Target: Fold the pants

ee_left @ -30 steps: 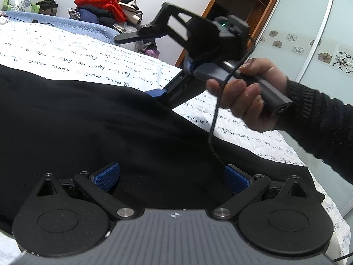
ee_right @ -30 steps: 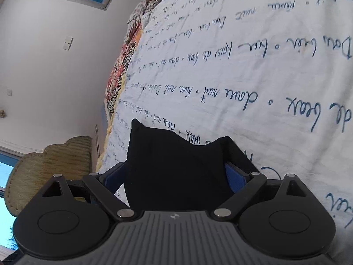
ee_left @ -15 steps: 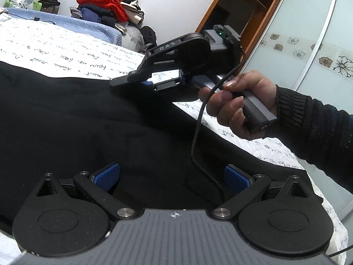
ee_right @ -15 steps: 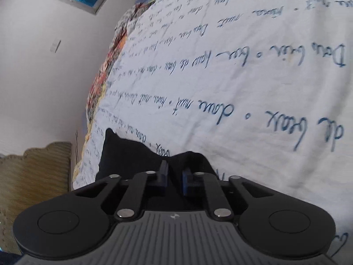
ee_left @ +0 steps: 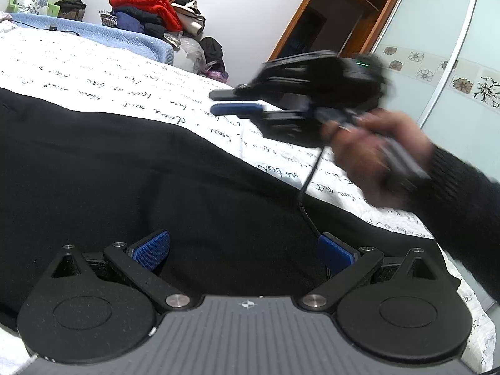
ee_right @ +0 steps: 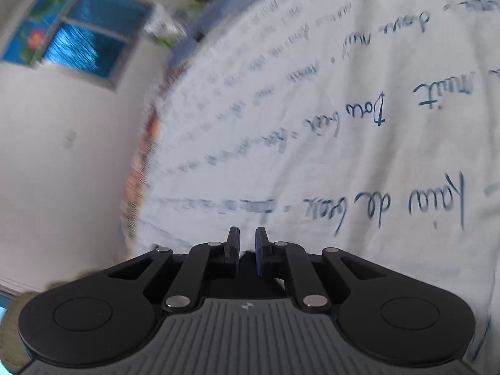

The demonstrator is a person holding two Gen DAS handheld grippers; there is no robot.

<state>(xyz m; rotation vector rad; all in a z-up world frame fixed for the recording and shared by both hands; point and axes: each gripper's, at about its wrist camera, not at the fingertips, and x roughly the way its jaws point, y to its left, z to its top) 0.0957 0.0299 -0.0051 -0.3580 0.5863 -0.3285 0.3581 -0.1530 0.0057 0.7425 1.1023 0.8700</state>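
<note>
Across the lower half of the left wrist view, from nine o'clock to about four o'clock, the black soft fabric pants (ee_left: 131,168) lie spread on the white quilted bedspread printed with blue handwriting (ee_left: 93,72). They look limp and fairly light, with no stiffness to carry a fold, so any lifted part will likely sag and drag the rest along; the cloth seems matte rather than slippery, and nothing about it is fragile. A hem, waistband or outer seam edge would be the sensible place to pinch, through all layers at once, since a grab in the middle would only bunch it. The left gripper (ee_left: 243,250) sits low over the cloth at six o'clock with its blue-padded fingers spread wide, holding nothing; whether the pads brush the fabric I cannot tell. The right gripper (ee_left: 234,101), blurred with motion at about one o'clock, is held in the person's right hand (ee_left: 372,156) above the bedspread beyond the pants' far edge. In its own view the right gripper (ee_right: 247,251) shows its two fingers drawn nearly together with a narrow slit between them and no cloth visible there.
</note>
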